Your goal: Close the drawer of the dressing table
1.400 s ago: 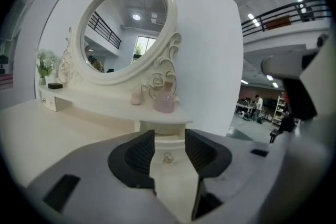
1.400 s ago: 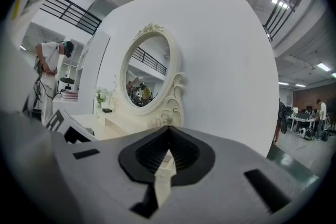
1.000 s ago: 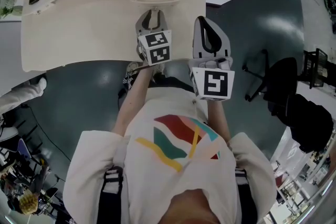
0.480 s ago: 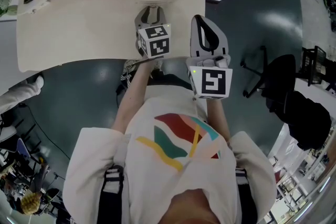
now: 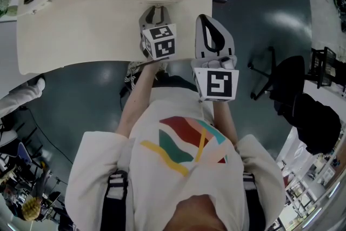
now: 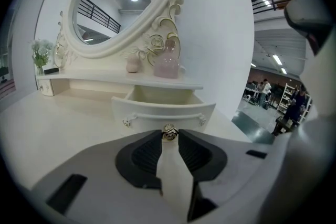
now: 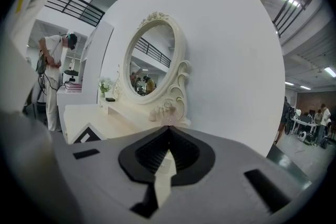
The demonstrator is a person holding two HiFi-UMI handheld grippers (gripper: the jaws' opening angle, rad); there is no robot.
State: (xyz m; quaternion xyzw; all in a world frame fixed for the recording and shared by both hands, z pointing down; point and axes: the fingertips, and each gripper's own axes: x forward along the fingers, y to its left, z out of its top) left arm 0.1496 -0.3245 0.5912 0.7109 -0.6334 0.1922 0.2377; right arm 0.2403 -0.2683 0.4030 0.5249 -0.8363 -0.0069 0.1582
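The drawer (image 6: 163, 110) is seen pulled out from the low shelf of the dressing table (image 5: 81, 35), at the table's right part, under a pink bottle (image 6: 169, 60) and the oval mirror (image 6: 123, 2). The left gripper (image 5: 155, 12) is held over the table top, pointed at the drawer front. Its jaws have just been closing, and the small metal knob (image 6: 169, 132) of the drawer is found between their tips, touched on both sides, so the knob is clamped. The right gripper (image 7: 168, 128) is held at the right edge of the table. Its fingers are brought together and nothing is kept between them.
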